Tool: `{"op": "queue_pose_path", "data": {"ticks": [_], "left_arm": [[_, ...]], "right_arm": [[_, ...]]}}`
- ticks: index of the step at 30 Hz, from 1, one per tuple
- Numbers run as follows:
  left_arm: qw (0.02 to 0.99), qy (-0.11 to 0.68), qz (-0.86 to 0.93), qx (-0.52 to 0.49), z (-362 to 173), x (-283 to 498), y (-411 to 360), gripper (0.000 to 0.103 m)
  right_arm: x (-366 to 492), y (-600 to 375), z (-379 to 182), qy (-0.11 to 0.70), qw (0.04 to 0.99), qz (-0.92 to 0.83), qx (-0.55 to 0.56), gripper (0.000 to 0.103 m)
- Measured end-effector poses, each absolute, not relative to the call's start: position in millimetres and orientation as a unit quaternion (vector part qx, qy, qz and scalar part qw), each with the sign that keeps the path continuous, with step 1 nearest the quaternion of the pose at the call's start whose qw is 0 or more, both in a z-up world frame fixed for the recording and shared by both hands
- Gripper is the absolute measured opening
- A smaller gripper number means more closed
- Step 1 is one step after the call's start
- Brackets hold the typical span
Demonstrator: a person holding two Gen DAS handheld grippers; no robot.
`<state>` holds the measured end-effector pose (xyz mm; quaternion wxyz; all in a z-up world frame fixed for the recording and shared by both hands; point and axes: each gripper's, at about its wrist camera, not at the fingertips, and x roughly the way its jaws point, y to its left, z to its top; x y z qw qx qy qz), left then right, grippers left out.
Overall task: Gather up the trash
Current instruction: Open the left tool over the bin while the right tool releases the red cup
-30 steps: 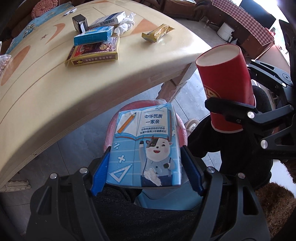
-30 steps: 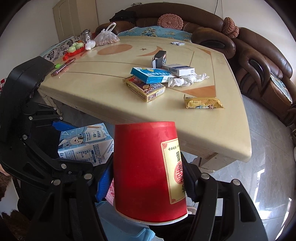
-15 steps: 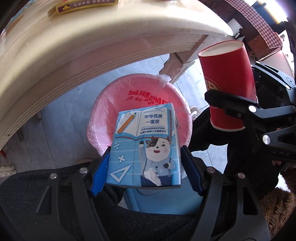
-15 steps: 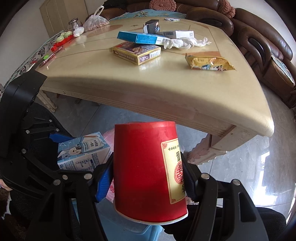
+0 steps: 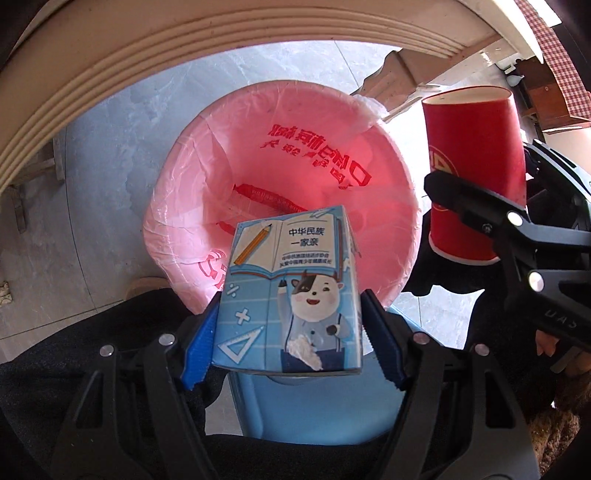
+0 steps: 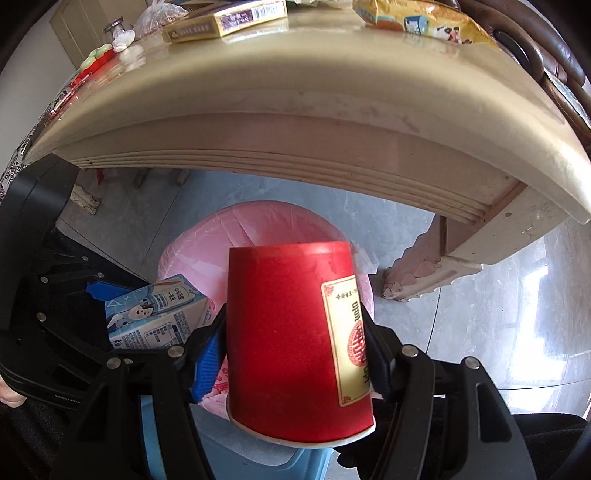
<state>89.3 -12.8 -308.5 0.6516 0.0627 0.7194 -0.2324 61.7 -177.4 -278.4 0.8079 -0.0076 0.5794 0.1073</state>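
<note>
Milk carton [image 5: 290, 291]: left gripper [image 5: 291, 343] clamping it over pink-lined bin [image 5: 177, 206]. Red paper cup [image 6: 295, 339]: right gripper [image 6: 295, 354] squeezing it, beneath table [image 6: 314, 110].

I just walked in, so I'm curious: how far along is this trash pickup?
Partway. Some red wrapper already lies in the pink-lined bin. In hand: the left claw grips a blue milk carton and the right claw a red paper cup, both over the bin. Left: a yellow snack packet and flat box on the table.
</note>
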Motion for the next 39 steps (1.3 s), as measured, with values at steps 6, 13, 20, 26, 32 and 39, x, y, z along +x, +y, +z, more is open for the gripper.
{"op": "queue_pose_path", "data": {"ticks": [6,13,20,26,32,39], "left_arm": [[0.630,0.739,-0.227,0.067,-334.8,97.9,-21.0,0.071],[0.607,0.760,-0.216,0.080,-368.0,109.7,-27.4,0.071],[0.600,0.770,-0.206,0.064,-375.4,116.2,-26.0,0.071],[0.593,0.778,-0.197,0.066,-380.9,116.8,-24.8,0.071],[0.598,0.776,-0.187,0.069,-381.5,117.6,-24.0,0.071],[0.601,0.774,-0.182,0.080,-381.3,118.1,-22.4,0.071]], "right_arm": [[75.1,-176.8,-301.2,0.598,0.794,0.108,0.000,0.063],[81.2,-176.4,-323.7,0.619,0.779,0.103,0.001,0.063],[87.3,-176.7,-338.6,0.635,0.766,0.101,0.000,0.063],[88.0,-175.1,-340.8,0.638,0.763,0.103,0.002,0.063],[88.7,-173.5,-343.5,0.639,0.762,0.106,-0.001,0.063],[90.4,-171.4,-343.5,0.639,0.763,0.097,-0.006,0.077]]}}
